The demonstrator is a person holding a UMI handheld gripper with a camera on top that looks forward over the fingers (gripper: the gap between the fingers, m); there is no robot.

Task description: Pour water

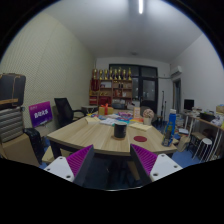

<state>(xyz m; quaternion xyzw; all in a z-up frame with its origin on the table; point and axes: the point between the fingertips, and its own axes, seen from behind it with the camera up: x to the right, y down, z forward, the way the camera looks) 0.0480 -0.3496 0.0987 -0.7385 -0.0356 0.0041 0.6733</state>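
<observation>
magenta-padded gripper [110,165] jaws apart, empty

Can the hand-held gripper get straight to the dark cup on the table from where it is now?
Probably yes. The hand-held gripper is open, and the dark cup stands beyond its fingers on the wooden table, with bare tabletop and nothing visible in between. It is well short of the cup, so it must move forward first.
</observation>
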